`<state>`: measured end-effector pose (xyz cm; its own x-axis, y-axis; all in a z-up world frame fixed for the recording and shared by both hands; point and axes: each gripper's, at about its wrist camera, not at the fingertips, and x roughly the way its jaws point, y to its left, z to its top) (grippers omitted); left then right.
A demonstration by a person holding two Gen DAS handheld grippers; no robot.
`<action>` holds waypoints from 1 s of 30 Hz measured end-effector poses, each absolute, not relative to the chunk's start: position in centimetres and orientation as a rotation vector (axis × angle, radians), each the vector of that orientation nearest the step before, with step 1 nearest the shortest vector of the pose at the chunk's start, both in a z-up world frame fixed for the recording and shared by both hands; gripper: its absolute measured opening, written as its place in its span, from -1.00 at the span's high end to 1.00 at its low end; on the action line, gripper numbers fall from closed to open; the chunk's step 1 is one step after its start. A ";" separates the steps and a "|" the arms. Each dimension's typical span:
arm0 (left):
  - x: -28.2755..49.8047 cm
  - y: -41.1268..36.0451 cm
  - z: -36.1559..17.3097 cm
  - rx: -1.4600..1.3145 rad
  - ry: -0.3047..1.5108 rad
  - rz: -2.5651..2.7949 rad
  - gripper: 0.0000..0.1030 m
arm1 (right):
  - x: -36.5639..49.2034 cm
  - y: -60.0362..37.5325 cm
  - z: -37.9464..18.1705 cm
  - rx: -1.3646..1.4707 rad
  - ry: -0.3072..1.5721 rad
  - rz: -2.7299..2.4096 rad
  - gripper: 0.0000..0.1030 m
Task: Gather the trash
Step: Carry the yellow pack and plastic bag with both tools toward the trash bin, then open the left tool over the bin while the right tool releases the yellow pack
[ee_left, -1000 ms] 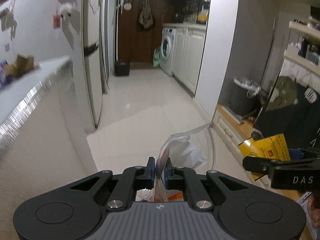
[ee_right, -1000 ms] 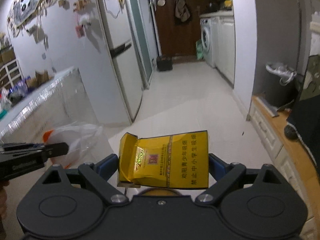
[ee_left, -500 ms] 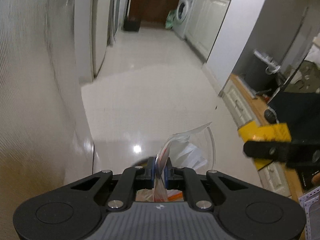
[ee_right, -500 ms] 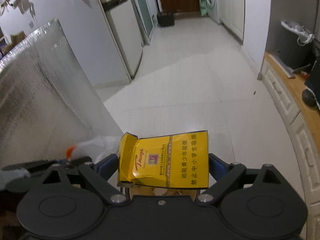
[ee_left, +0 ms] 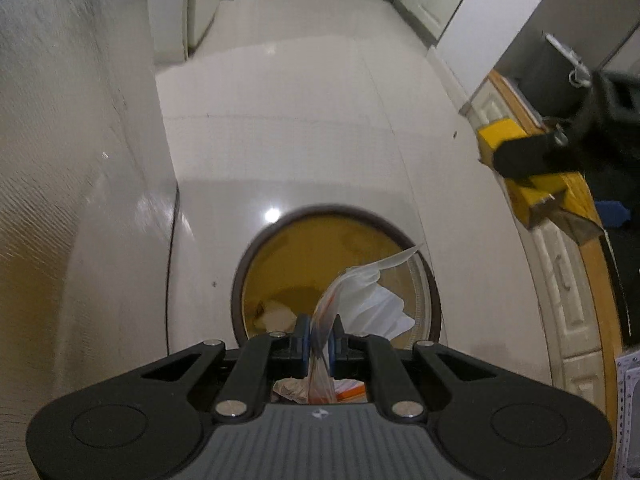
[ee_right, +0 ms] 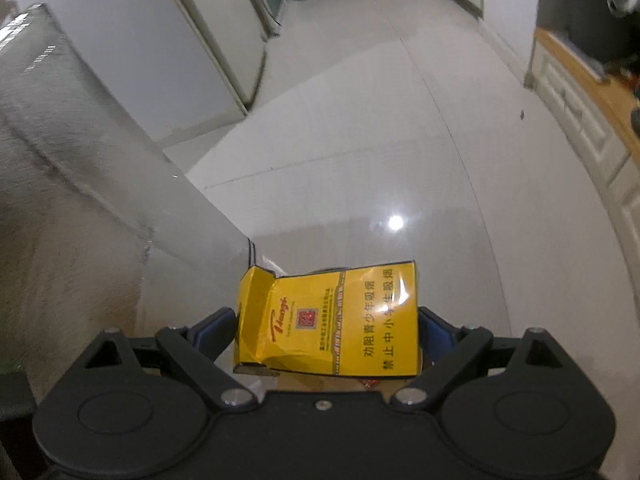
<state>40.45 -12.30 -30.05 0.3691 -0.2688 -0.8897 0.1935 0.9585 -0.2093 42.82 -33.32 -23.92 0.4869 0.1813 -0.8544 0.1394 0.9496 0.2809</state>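
1. Here, the left gripper [ee_left: 319, 330] pinches a clear plastic bag [ee_left: 362, 292] right above the round bin [ee_left: 240, 280] (yellow inside).
2. The right gripper [ee_right: 326, 322] squeezes a yellow box [ee_right: 332, 324], off to the bin's right.

Glossy white tile floor [ee_left: 304, 128], a ceiling-light glare spot [ee_right: 396, 223] on it. Textured pale counter wall [ee_left: 60, 160] along the left. White fridge [ee_right: 224, 40] further back. White panelled cabinets with wooden top [ee_right: 576, 92] along the right. Dim indoor light.

Open bin [ee_left: 280, 248] mouth below; counter wall [ee_left: 72, 184] crowds left, floor [ee_left: 300, 120] ahead seemingly free.
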 end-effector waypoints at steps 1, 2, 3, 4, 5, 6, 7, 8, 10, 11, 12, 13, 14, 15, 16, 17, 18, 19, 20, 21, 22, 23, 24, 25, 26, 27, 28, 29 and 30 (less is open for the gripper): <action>40.6 -12.5 -30.7 -0.071 1.169 -0.305 0.82 | 43.4 -33.5 -24.6 0.340 1.076 0.018 -0.86; 40.8 -12.7 -31.4 -0.069 1.180 -0.314 0.82 | 43.7 -33.7 -25.1 0.344 1.083 0.014 -0.86; 41.0 -12.9 -32.0 -0.069 1.192 -0.324 0.82 | 44.0 -33.9 -25.7 0.344 1.091 0.009 -0.86; 41.2 -13.0 -32.6 -0.074 1.203 -0.335 0.82 | 44.2 -33.9 -26.3 0.341 1.099 0.005 -0.86; 41.4 -13.2 -33.1 -0.082 1.213 -0.343 0.81 | 44.4 -34.0 -26.8 0.338 1.108 0.004 -0.86; 41.8 -13.5 -33.6 -0.092 1.223 -0.350 0.81 | 44.6 -34.1 -27.3 0.335 1.118 0.003 -0.86; 42.1 -13.7 -34.2 -0.105 1.231 -0.359 0.81 | 44.9 -34.1 -27.9 0.333 1.130 0.001 -0.86; 42.5 -13.8 -34.8 -0.116 1.238 -0.366 0.81 | 45.1 -34.2 -28.3 0.332 1.139 0.000 -0.86; 43.2 -14.4 -35.6 -0.117 1.246 -0.377 0.81 | 45.7 -34.2 -29.4 0.326 1.157 0.003 -0.86; 43.4 -14.6 -36.1 -0.109 1.248 -0.383 0.81 | 45.9 -34.2 -29.8 0.325 1.165 0.005 -0.86; 43.7 -14.9 -36.6 -0.100 1.253 -0.390 0.80 | 46.1 -34.2 -30.3 0.326 1.174 0.009 -0.86; 43.9 -15.0 -37.0 -0.093 1.261 -0.398 0.80 | 46.4 -34.0 -30.7 0.328 1.184 0.013 -0.86; 44.1 -15.2 -37.5 -0.085 1.272 -0.409 0.79 | 46.6 -33.9 -31.2 0.326 1.194 0.017 -0.86; 44.3 -15.2 -37.9 -0.076 1.281 -0.419 0.79 | 46.8 -33.8 -31.6 0.320 1.202 0.020 -0.86; 44.5 -15.3 -38.3 -0.064 1.290 -0.427 0.79 | 47.1 -33.7 -32.2 0.314 1.209 0.021 -0.86; 44.6 -15.3 -38.8 -0.058 1.300 -0.434 0.73 | 47.3 -33.6 -32.6 0.314 1.215 0.023 -0.86; 44.8 -15.2 -39.2 -0.060 1.315 -0.437 0.56 | 47.6 -33.6 -33.1 0.317 1.223 0.024 -0.86; 44.8 -15.0 -39.6 -0.071 1.330 -0.434 0.44 | 47.7 -33.4 -33.5 0.322 1.229 0.023 -0.86; 44.8 -14.7 -39.8 -0.095 1.342 -0.426 0.19 | 47.9 -33.3 -33.9 0.327 1.237 0.022 -0.86; 44.7 -14.3 -39.9 -0.118 1.349 -0.426 0.09 | 48.2 -33.1 -34.3 0.329 1.244 0.023 -0.86; 44.5 -14.0 -40.0 -0.125 1.357 -0.429 0.08 | 48.4 -32.8 -34.8 0.328 1.251 0.024 -0.86; 44.4 -13.7 -40.1 -0.114 1.362 -0.426 0.08 | 48.6 -32.6 -35.1 0.326 1.256 0.026 -0.86; 44.3 -13.7 -40.1 -0.093 1.365 -0.420 0.07 | 48.9 -32.4 -35.4 0.324 1.259 0.030 -0.86; 44.1 -13.5 -40.1 -0.061 1.364 -0.411 0.05 | 49.1 -32.1 -35.7 0.322 1.262 0.036 -0.86; 44.0 -13.5 -40.1 -0.042 1.362 -0.405 -0.01 | 49.3 -32.0 -35.9 0.324 1.261 0.042 -0.87; 43.9 -13.3 -40.0 -0.025 1.365 -0.403 -0.10 | 49.5 -31.9 -36.1 0.327 1.260 0.048 -0.87; 43.9 -13.1 -39.8 -0.014 1.369 -0.406 -0.16 | 49.6 -31.9 -36.4 0.334 1.255 0.054 -0.89; 43.8 -12.9 -39.6 -0.007 1.368 -0.408 -0.28 | 49.6 -31.8 -36.5 0.337 1.253 0.056 -0.90; 43.8 -12.7 -39.3 0.002 1.364 -0.409 -0.40 | 49.5 -31.9 -36.8 0.339 1.250 0.059 -0.91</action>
<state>43.75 -12.73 -39.31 0.1465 -0.2834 -0.9477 0.2852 0.9295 -0.2339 49.49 -31.89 -36.75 0.3208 0.2276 -0.9194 0.1400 0.9486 0.2837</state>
